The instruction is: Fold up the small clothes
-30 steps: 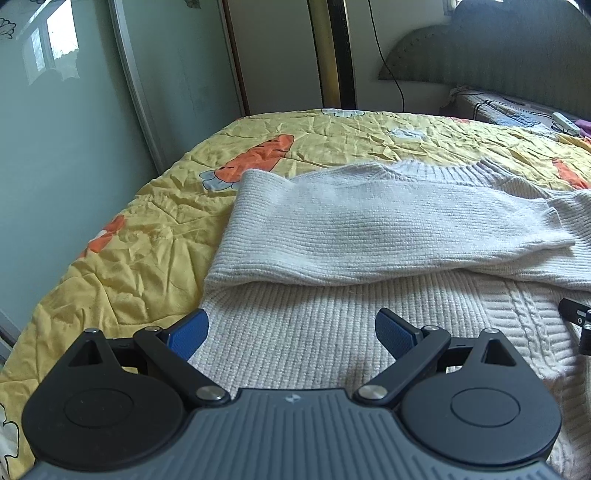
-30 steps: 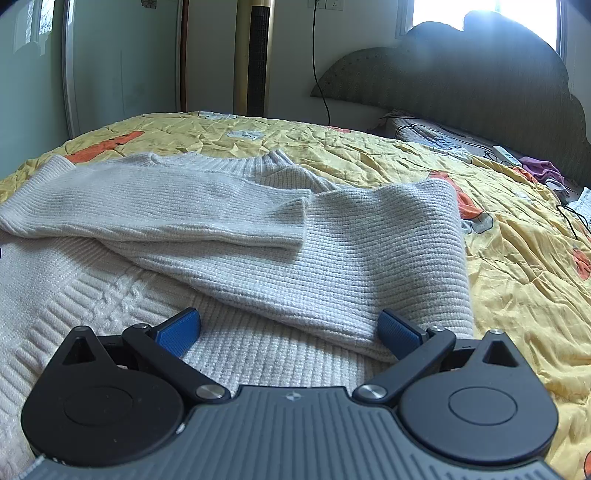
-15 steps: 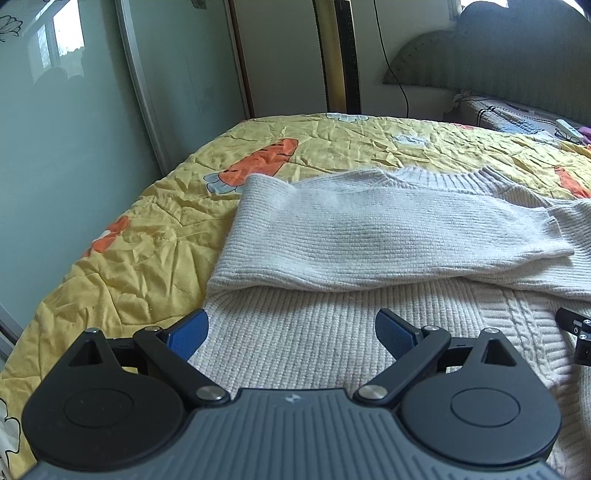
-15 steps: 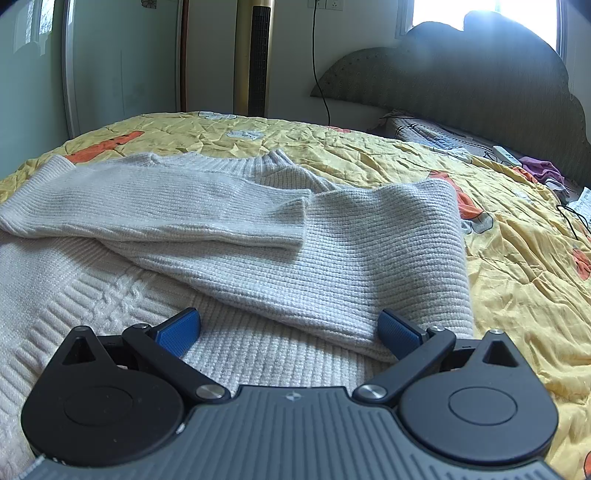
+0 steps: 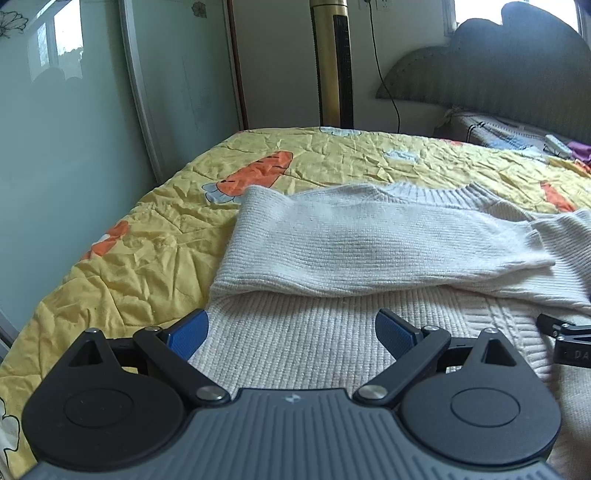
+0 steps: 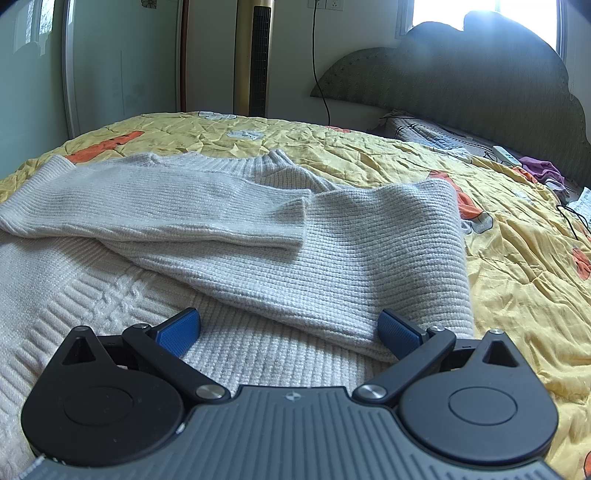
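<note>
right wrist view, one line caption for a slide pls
Open right claw above a cream ribbed knit sweater, sleeves folded across it, on a yellow carrot-print quilt.

Home bedrm: bed (image 6: 369, 155) w/ headboard (image 6: 461, 74)

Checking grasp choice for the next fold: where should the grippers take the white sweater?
Probably the near hem of the sweater: sleeves already lie folded across its chest, so the free edge is nearest. Come low from the front, left gripper and right gripper at either corner.

Bed with yellow carrot-print quilt (image 5: 332, 162); dark scalloped headboard (image 6: 461, 74) upper right; gold tower fan (image 5: 332, 62) top centre; backlit window (image 6: 480, 11).
</note>
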A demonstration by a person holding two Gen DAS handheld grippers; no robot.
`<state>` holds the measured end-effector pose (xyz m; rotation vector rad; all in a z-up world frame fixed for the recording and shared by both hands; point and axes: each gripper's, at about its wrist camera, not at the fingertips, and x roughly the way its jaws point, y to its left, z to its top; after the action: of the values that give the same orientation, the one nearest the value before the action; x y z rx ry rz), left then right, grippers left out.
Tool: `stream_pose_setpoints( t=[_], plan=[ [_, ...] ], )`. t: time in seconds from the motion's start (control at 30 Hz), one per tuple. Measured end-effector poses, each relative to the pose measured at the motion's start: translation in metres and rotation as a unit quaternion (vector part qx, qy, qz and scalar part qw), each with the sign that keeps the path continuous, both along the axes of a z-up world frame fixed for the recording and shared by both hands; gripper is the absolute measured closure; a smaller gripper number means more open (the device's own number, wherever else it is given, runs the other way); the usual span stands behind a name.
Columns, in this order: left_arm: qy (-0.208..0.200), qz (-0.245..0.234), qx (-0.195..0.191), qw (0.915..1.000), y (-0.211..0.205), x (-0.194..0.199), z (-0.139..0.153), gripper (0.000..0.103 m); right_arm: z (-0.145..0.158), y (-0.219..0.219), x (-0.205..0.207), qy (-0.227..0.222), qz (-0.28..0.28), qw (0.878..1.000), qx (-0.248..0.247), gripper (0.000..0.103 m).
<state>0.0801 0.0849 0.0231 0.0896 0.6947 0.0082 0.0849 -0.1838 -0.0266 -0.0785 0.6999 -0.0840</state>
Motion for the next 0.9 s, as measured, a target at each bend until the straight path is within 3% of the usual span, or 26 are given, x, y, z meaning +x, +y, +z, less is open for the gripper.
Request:
stream_pose_setpoints(
  t=[0.3,0.53,0.9],
  plan=[
    [-0.006,0.005,-0.012,0.9999,0.009,-0.021,0.003,0.005,0.0,0.0,0.0,0.0,0.0,1.0,0.0,0.0],
    [-0.011,0.006,0.013,0.9998,0.017,-0.037,0.004,0.005,0.0,0.0,0.0,0.0,0.0,1.0,0.0,0.0],
    [0.001,0.014,0.006,0.9999,0.02,-0.037,-0.002,0.005,0.0,0.0,0.0,0.0,0.0,1.0,0.0,0.0]
  ],
)
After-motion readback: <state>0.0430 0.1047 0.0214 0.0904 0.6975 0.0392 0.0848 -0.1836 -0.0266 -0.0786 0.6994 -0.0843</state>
